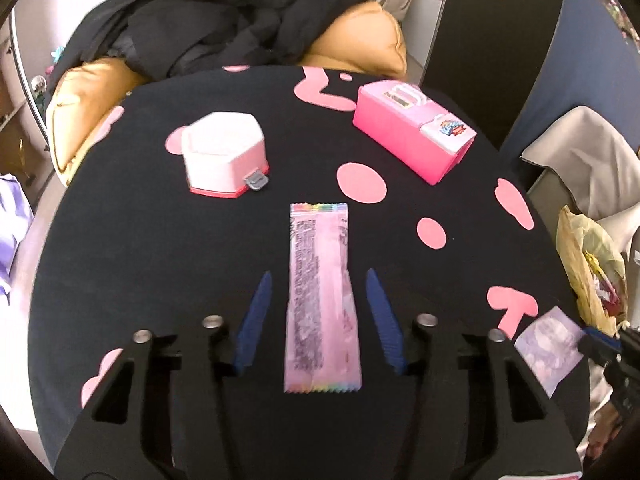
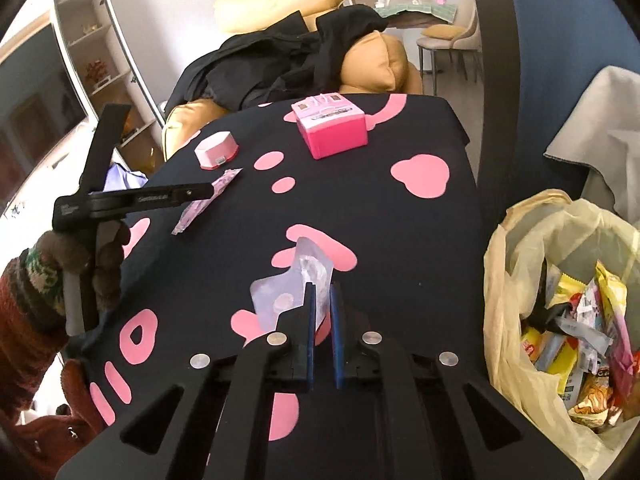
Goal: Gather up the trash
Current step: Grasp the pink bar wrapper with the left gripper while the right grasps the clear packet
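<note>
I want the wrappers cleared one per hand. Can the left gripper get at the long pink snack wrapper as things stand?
Probably yes: the left gripper is open, its blue fingers either side of the long pink snack wrapper lying flat on the black tablecloth, nothing between.

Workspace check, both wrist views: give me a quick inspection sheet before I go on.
Surface: black tablecloth with pink shapes.
Job's things: long pink wrapper flat on the cloth; clear lilac wrapper; yellowish trash bag open beside the table, partly filled with wrappers.
Clutter: hexagonal white-pink box; pink box.
Grippers: left gripper open, straddling the long wrapper; right gripper shut on the clear wrapper.
Cables: nothing seen.
Surroundings: tan sofa with black clothing.
</note>
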Demonstrator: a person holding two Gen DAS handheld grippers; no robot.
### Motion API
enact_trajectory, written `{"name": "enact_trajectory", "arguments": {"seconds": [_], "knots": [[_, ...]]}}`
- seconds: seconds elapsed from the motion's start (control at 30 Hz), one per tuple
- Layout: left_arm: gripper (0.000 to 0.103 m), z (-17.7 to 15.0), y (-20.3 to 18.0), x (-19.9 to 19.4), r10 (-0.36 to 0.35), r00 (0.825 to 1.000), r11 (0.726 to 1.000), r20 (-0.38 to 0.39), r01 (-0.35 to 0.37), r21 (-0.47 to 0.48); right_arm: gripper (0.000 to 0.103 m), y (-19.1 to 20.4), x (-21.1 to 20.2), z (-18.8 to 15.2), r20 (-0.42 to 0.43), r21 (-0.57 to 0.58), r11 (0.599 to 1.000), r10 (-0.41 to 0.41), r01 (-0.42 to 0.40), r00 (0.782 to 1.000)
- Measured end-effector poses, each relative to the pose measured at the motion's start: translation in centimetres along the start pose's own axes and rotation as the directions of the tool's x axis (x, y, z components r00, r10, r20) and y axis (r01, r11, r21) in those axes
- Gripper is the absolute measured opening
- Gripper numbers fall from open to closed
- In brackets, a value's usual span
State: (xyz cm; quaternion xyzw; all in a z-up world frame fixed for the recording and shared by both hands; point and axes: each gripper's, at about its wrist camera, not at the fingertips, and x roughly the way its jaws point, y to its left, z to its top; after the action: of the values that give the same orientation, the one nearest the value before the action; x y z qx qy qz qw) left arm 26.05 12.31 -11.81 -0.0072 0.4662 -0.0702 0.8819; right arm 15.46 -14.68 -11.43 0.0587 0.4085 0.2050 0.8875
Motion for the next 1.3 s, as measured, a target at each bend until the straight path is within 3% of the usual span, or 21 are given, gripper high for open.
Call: {"name": "enact_trajectory", "arguments": {"seconds": [0.1, 0.23, 0.37, 0.57, 0.67, 0.8, 0.9, 1.07, 1.17, 1.3], "knots": [[0.042, 0.3, -0.1, 0.8, 0.003, 1.0, 1.0, -0.019, -0.003, -0.023, 0.009, -0.2, 0.4, -0.2, -0.003, 0.007, 1.0, 0.003, -0.003, 1.0], [0.03, 0.1, -0.6, 1.1, 0.014, 1.0, 1.0, -0.025, -0.014, -0.011, 0.009, -0.2, 0.8, -0.5, -0.012, 0.0, 1.0, 0.014, -0.014, 1.0], [0.022, -0.4, -0.7, 0.8, -0.006, 1.0, 1.0, -0.022, 0.006, -0.007, 0.009, -0.1, 1.4, -0.8, -0.04, 0.015, 0.996, 0.091, -0.09, 0.995], [0.021, -3.1, -0.9, -0.9, -0.075, 0.997, 0.997, -0.018, 0.075, -0.006, 0.011, 0.1, 3.5, -1.5, -0.125, 0.071, 0.988, 0.146, -0.138, 0.981], [0.021, -4.6, -0.7, -1.9, -0.082, 0.997, 0.997, -0.005, 0.082, 0.001, 0.011, 0.3, 3.9, -1.2, -0.131, 0.089, 0.985, 0.157, -0.146, 0.979], [0.022, -5.9, 0.4, -3.0, -0.083, 0.997, 0.996, 0.005, 0.083, -0.022, 0.011, 0.0, 4.9, -0.7, -0.149, 0.207, 0.96, 0.222, -0.189, 0.964], [0.021, -6.8, 1.2, -3.8, -0.087, 0.996, 0.995, 0.011, 0.087, -0.041, 0.011, 0.5, 5.1, -0.5, -0.152, 0.253, 0.951, 0.219, -0.176, 0.964], [0.022, -7.7, 2.6, -4.6, -0.09, 0.996, 0.992, 0.022, 0.092, -0.087, 0.013, 2.9, 5.3, -0.5, -0.159, 0.158, 0.978, 0.165, -0.14, 0.973], [0.022, -8.0, 3.1, -4.9, -0.085, 0.996, 0.991, 0.024, 0.087, -0.106, 0.02, 4.4, 5.4, -0.2, -0.179, 0.088, 0.985, 0.165, -0.151, 0.97], [0.022, -8.3, 3.4, -5.3, -0.065, 0.998, 0.992, 0.014, 0.066, -0.106, 0.021, 5.3, 5.5, 0.0, -0.169, 0.053, 0.987, 0.161, -0.154, 0.972]]}}
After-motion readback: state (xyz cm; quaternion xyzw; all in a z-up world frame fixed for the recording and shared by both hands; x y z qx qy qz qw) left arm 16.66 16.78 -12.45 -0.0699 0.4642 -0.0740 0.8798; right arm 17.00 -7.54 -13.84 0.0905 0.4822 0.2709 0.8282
